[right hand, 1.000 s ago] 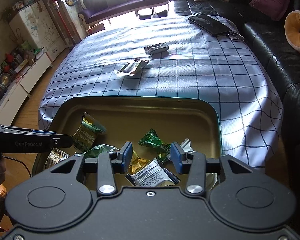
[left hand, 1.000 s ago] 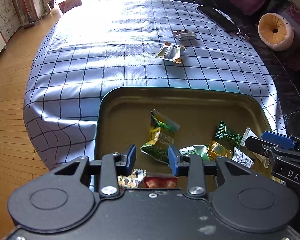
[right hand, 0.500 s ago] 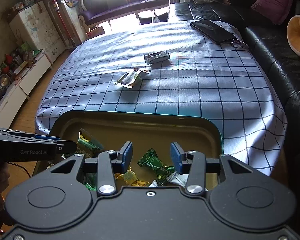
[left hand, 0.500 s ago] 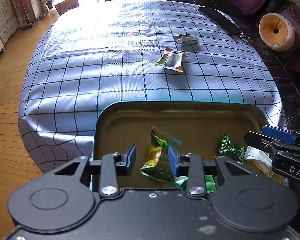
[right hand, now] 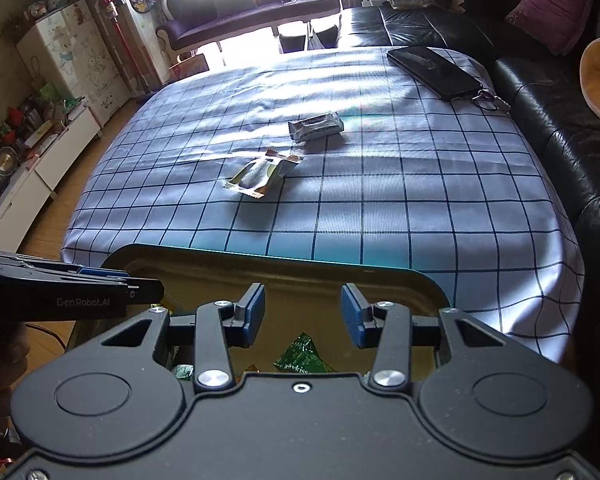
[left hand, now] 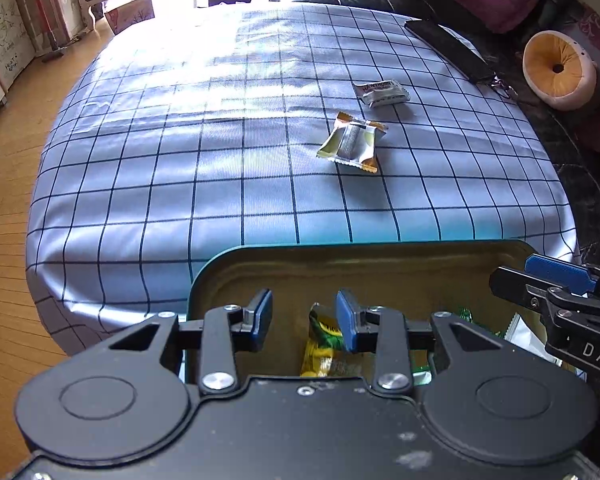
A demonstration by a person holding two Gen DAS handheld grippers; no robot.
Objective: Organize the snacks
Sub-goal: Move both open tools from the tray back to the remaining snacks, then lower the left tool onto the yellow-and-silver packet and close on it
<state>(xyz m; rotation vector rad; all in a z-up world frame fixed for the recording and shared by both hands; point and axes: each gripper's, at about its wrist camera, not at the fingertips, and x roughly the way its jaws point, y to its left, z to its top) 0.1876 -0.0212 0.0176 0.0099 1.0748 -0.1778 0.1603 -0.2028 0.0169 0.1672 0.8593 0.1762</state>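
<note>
Two empty claws, left (left hand: 304, 320) and right (right hand: 303, 316), both narrowly parted, above the snack tin (left hand: 380, 264).

Blue-checked white tablecloth (left hand: 220, 184) — olive tray (left hand: 380, 268) — green snack wrapper (right hand: 300, 356)

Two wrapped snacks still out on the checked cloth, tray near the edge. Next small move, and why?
Probably reach the right gripper forward toward the nearer silver-and-orange snack packet. It and the white wrapped bar lie on the checked tablecloth, outside the olive metal tray that holds the other snacks. Nothing sits between its jaws, and the packet lies almost straight ahead.
</note>
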